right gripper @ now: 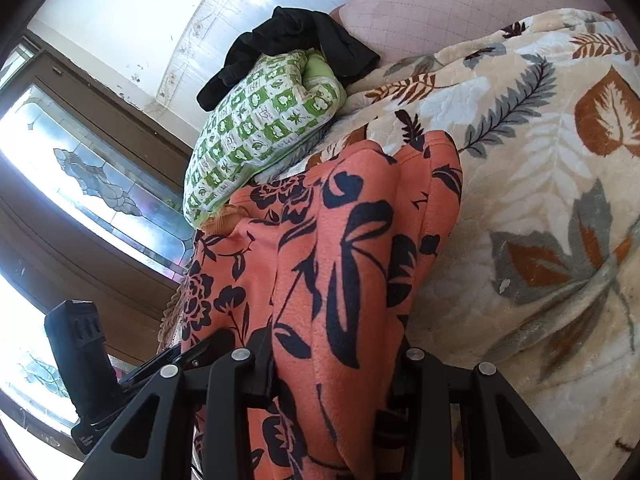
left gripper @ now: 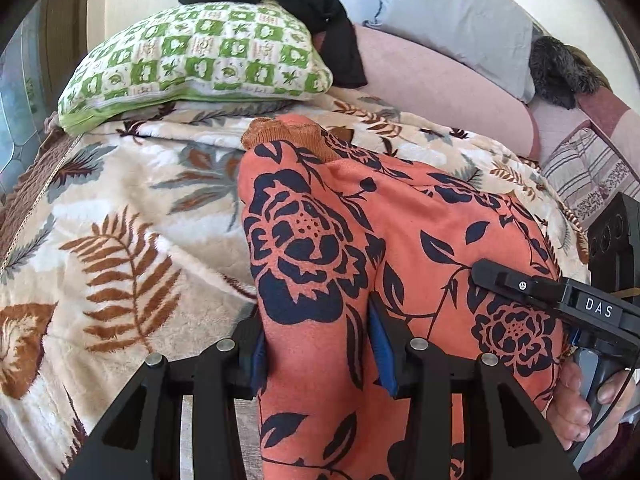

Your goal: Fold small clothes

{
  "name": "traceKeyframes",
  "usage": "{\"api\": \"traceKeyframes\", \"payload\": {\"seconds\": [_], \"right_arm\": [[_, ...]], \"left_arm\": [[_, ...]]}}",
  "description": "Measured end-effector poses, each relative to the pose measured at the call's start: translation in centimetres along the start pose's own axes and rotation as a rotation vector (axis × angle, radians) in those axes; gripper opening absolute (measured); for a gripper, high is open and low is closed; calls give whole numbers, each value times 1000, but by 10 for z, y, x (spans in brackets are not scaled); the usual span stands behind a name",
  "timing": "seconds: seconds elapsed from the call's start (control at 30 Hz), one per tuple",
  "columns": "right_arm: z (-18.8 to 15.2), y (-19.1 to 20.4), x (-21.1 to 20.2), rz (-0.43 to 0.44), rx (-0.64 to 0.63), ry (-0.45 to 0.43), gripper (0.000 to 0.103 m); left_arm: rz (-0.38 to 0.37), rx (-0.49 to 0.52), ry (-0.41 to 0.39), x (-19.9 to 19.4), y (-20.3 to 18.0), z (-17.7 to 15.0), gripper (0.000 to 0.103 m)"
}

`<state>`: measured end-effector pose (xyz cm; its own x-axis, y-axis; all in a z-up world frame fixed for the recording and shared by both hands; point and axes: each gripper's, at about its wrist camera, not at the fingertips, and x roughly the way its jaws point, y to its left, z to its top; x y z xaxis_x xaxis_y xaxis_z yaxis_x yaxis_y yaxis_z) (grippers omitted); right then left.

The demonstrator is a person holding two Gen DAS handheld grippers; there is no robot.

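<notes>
Presently, the orange floral garment (left gripper: 360, 248) lies bunched on the leaf-patterned blanket (left gripper: 120, 220) covering the bed, its ribbed orange cuff (left gripper: 288, 132) pointing toward the green checked pillow (left gripper: 192, 64). The left gripper (left gripper: 316, 344) is closed down onto a thick fold of this garment, the blue pads (left gripper: 382, 344) pressing the cloth from both sides. The right gripper (right gripper: 332, 368) likewise has a fold of the same garment drawn between its black fingers (right gripper: 262, 364), the jaws narrowed onto the fabric; in the left wrist view its body (left gripper: 560, 296) shows at the garment's right edge, with the person's hand (left gripper: 576, 400) on its handle. Open blanket surface extends left of the garment in the left wrist view and right of it in the right wrist view. A black garment (left gripper: 304, 0) is draped over the pillow's far end, against a pink cushion (left gripper: 440, 80). A grey pillow (left gripper: 460, 12) and a dark furry item (left gripper: 560, 68) sit beyond it. The bed's left edge borders a stained-glass window (right gripper: 100, 184). No containers are discernible in either view.
</notes>
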<state>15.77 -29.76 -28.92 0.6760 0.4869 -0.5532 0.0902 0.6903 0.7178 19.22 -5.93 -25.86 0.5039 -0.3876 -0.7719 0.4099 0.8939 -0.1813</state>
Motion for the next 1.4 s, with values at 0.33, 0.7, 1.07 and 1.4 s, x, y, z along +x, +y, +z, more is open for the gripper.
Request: {"api": "traceKeyframes", "payload": {"seconds": [0.33,0.7,1.07,1.4], "right_arm": [[-5,-17,20,-34,37,40,39],[-6,-22,24,-65,49,57,48],[0,-8,-6,-165,-29,-1,63],[-11,38,-31,-95,-260,-103,48]], "left_arm": [[31,0,36,14,1,-3,47],[77,-8,51,24,1,-4,61],[150,-9,29,13,5,-2,81],[280,0,-93,-14,8,4,81]]}}
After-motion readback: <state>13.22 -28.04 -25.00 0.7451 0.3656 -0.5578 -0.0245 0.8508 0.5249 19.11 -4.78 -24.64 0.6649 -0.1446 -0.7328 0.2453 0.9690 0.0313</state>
